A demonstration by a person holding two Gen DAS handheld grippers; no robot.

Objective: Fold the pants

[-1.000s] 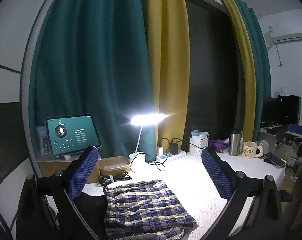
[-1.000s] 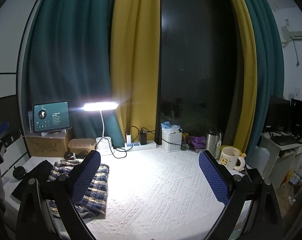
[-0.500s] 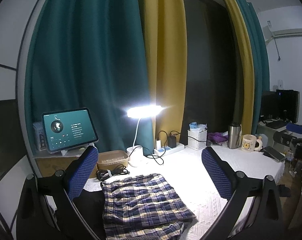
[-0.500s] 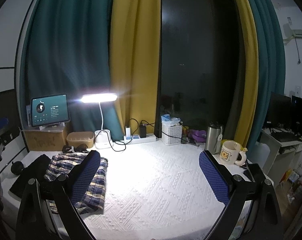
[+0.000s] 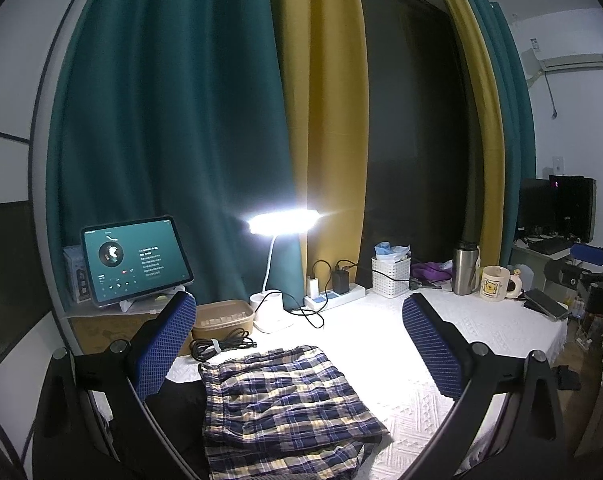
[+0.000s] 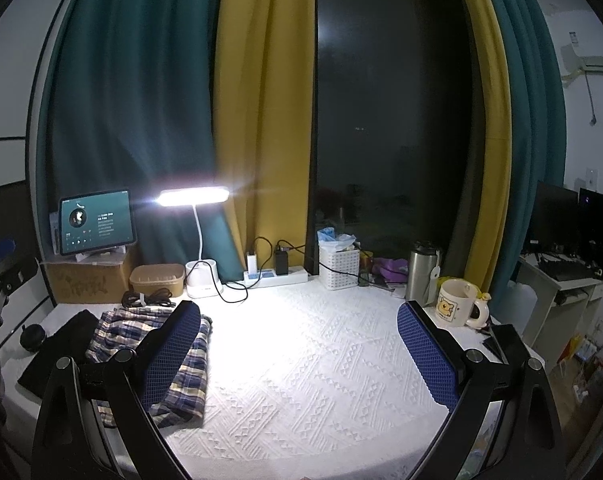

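- The left hand-held gripper [image 5: 301, 348] has drawn up and back over the last second: the plaid pants [image 5: 285, 400] now sit a little lower and further from its blue pads, and nothing is pinched between them
- The right hand-held gripper [image 6: 299, 356] has barely shifted; it hangs over bare white cloth, jaws spread wide and empty
- The pants lie on the left part of the bench [image 6: 321, 360] as a compact flat rectangle, layers stacked, waistband [image 5: 211, 396] along the left edge; they have not moved between frames
- With both grippers off and the bundle settled, the fold looks finished or nearly so; a loose layer sticks out at the near edge and may want a last tuck
- A black garment [image 6: 57, 344] lies just beside the pants on the left, touching or slightly under them; I cannot tell which
- A coiled black cable [image 5: 221, 346] and a tan box [image 5: 223, 318] sit just behind the pants, the lit desk lamp [image 5: 283, 222] and its cord near those
- A mug [image 6: 457, 304], steel flask [image 6: 421, 278] and white basket [image 6: 339, 266] stand well apart on the right, out of the way
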